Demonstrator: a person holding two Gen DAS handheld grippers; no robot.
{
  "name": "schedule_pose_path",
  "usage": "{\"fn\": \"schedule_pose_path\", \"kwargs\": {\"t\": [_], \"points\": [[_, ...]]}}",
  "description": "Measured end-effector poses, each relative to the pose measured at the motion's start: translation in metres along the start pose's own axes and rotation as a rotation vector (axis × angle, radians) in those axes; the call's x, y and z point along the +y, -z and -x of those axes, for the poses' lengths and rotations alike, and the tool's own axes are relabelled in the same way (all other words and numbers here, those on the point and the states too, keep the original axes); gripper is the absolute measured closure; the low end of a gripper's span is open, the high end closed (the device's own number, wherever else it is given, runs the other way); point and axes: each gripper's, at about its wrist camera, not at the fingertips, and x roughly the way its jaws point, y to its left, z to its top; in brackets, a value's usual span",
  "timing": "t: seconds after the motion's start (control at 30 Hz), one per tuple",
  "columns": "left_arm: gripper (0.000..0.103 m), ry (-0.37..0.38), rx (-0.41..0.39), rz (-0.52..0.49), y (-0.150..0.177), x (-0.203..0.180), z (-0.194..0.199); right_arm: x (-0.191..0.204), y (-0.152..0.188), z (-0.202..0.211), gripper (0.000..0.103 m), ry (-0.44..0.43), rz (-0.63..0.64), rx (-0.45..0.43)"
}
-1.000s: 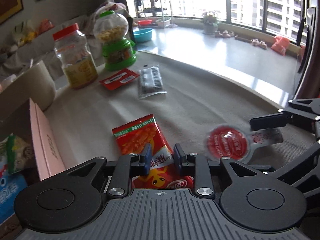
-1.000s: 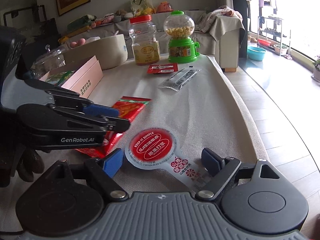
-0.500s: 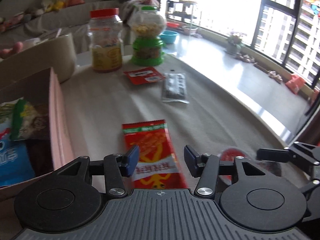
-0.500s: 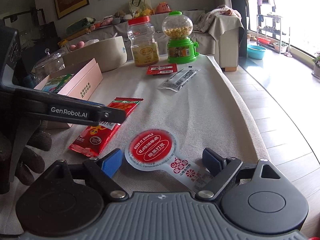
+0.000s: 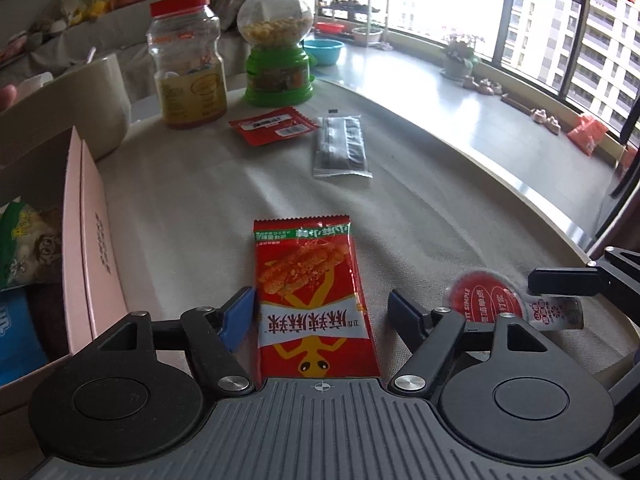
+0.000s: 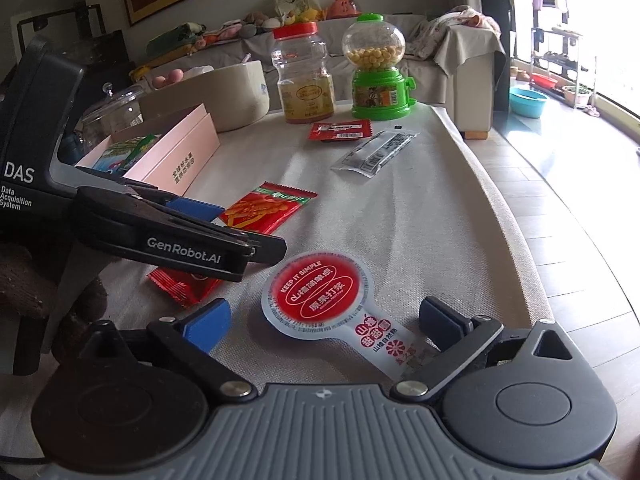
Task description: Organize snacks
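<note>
A red snack packet (image 5: 312, 296) lies flat on the grey cloth, and my left gripper (image 5: 320, 316) is open with its fingers either side of the packet's near half. The packet also shows in the right wrist view (image 6: 260, 216). A round red-lidded jelly pouch (image 6: 320, 296) lies between the open fingers of my right gripper (image 6: 326, 324); it shows in the left wrist view (image 5: 492, 300) too. A pink open box (image 5: 92, 248) holding several snack bags stands on the left. A small red sachet (image 5: 276, 124) and a dark clear-wrapped bar (image 5: 340, 148) lie farther back.
A red-capped plastic jar (image 5: 188, 68), a green gumball dispenser (image 5: 276, 44) and a beige bowl (image 5: 80, 96) stand at the table's far side. The rounded table edge (image 5: 520, 200) runs along the right, with floor and windows beyond.
My left gripper let go of the red packet, opened wide and drew back and swung left; the packet now lies flat on the cloth. My right gripper has barely moved.
</note>
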Motion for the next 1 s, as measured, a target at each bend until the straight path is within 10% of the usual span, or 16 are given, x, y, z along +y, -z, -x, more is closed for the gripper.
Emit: {"fn": "schedule_pose_path", "kwargs": {"t": [0.13, 0.3, 0.5, 0.63, 0.8, 1.0], "points": [[0.049, 0.004, -0.022, 0.032, 0.016, 0.008, 0.018, -0.002, -0.004, -0.001, 0.000, -0.024, 0.019, 0.032], [0.052, 0.082, -0.026, 0.129, 0.049, 0.020, 0.055, 0.014, -0.001, 0.002, 0.000, 0.025, 0.109, 0.090], [0.052, 0.110, -0.040, 0.274, 0.088, 0.049, 0.096, 0.024, -0.029, 0.015, 0.008, -0.224, 0.049, 0.137], [0.052, 0.072, -0.061, 0.346, 0.103, 0.070, 0.113, 0.024, -0.097, -0.013, 0.008, -0.082, 0.034, 0.036], [0.052, 0.036, -0.106, 0.420, 0.117, 0.090, 0.136, 0.003, -0.176, -0.123, 0.008, 0.034, -0.084, 0.134], [0.052, -0.002, -0.127, 0.486, 0.135, 0.103, 0.155, 0.012, -0.193, -0.200, 0.031, 0.218, 0.027, 0.199]]}}
